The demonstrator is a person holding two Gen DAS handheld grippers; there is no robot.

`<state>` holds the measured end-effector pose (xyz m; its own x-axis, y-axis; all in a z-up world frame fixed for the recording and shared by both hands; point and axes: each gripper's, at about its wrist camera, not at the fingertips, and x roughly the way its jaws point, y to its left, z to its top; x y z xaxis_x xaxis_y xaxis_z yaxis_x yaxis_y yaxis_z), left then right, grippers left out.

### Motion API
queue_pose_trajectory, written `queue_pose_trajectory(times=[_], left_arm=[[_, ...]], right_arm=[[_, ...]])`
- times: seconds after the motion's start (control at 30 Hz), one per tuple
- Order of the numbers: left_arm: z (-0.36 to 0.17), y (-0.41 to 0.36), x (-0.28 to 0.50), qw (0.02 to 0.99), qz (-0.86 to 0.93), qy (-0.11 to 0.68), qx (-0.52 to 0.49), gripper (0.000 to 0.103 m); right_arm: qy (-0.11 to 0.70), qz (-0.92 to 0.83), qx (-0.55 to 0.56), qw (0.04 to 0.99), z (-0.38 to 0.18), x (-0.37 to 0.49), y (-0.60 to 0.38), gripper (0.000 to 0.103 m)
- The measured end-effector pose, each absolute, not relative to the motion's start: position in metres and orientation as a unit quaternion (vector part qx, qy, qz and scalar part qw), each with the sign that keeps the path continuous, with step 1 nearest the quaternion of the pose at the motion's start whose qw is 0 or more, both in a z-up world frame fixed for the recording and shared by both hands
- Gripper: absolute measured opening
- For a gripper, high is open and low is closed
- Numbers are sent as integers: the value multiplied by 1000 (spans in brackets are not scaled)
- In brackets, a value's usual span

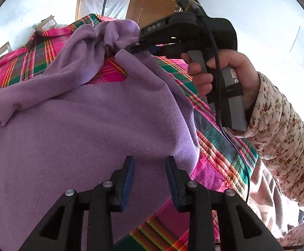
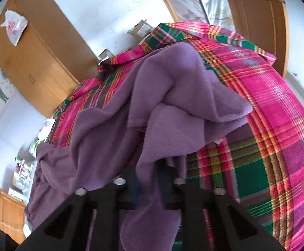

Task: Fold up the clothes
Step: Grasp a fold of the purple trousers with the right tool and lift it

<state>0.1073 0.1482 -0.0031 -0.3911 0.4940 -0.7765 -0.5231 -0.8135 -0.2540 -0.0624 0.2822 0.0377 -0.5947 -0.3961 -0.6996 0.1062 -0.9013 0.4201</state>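
The purple fleece garment [image 1: 85,125] lies rumpled on a surface covered by a pink-and-green plaid cloth [image 1: 220,146]; what is under the cloth — bed or tabletop — cannot be determined, since the cloth hides it entirely. In the left wrist view, the left tongs [image 1: 149,179] stand released, their two blue-padded fingers [image 1: 129,182] apart with a clear gap between them, positioned over the near portion of the garment; whether the fingertips touch the fabric cannot be told. Further up in the same view, the right tongs [image 1: 135,46] are clenched on a bunched fold at the far edge of the garment, with fabric gathered around the tips so that the pads themselves are mostly hidden. A hand [image 1: 218,73] grips the handle of that tool, and a floral quilted sleeve [image 1: 281,129] extends toward the right edge, where it is cut off. A black cable [image 1: 235,146] runs down from the tool across the plaid cloth. In the right wrist view, the right tongs [image 2: 149,179] are largely buried — purple fabric passes between and over the fingers, and that part is blurred. A wooden wardrobe [image 2: 37,58] stands against the wall at the left, and a wooden door [image 2: 256,21] is partly cut off at the top right.
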Motion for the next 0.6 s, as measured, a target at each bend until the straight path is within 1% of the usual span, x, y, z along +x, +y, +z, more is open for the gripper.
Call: queue_pose_trajectory(times=[0.07,0.13,0.2,0.27,0.33,0.43,0.6], left_arm=[[-3,150,107,301,836,19,-459,32],[-4,152,106,297,838,17,-458,31],[-4,151,104,291,840,12,-458,26],[-4,150,102,285,841,9,-460,14],[-5,148,101,279,842,5,-463,7],[-8,142,94,278,840,-4,-466,5],[-9,143,88,275,840,-5,-469,4]], right_arm=[[-176,-884,413,133,40,-58,292,5],[-174,-891,398,128,46,-52,296,4],[-169,-900,383,124,54,-45,300,4],[-165,-907,370,120,60,-38,304,4],[-169,-909,362,119,63,-33,308,4],[-178,-913,352,108,64,-25,317,4],[-199,-910,343,118,67,-11,331,4]])
